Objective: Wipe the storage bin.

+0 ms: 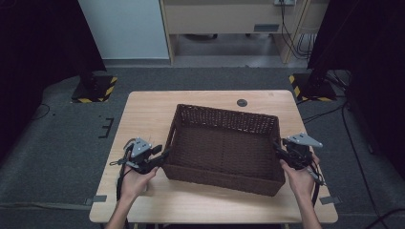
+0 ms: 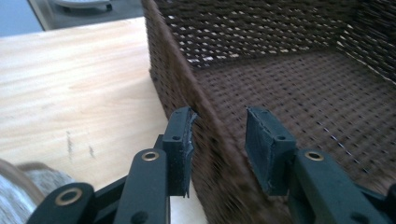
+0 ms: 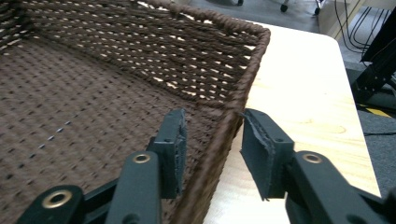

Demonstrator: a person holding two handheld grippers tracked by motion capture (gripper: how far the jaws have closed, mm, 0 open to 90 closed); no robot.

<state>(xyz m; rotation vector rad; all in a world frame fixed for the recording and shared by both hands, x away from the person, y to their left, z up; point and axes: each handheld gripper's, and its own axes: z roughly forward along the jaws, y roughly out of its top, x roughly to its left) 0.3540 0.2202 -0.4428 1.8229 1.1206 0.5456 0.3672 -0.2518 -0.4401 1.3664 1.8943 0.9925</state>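
Observation:
A dark brown woven basket (image 1: 224, 113), rectangular and with nothing in it, sits in the middle of the wooden table (image 1: 148, 109). My left gripper (image 1: 165, 155) is at the basket's left wall near the front corner. In the left gripper view its jaws (image 2: 219, 140) straddle that wall (image 2: 177, 56): the outer pad (image 2: 180, 149) lies close against the weave, the inner pad (image 2: 264, 149) stands off it. My right gripper (image 1: 276, 147) straddles the right wall (image 3: 243, 74) the same way, and its jaws (image 3: 212, 140) stand apart from the rim on both sides.
A small round black grommet (image 1: 242, 102) sits in the tabletop behind the basket. Bare wood runs along the table's front and left. On the floor beyond, two stands with yellow-black striped bases (image 1: 98, 88) (image 1: 308, 88) flank the table.

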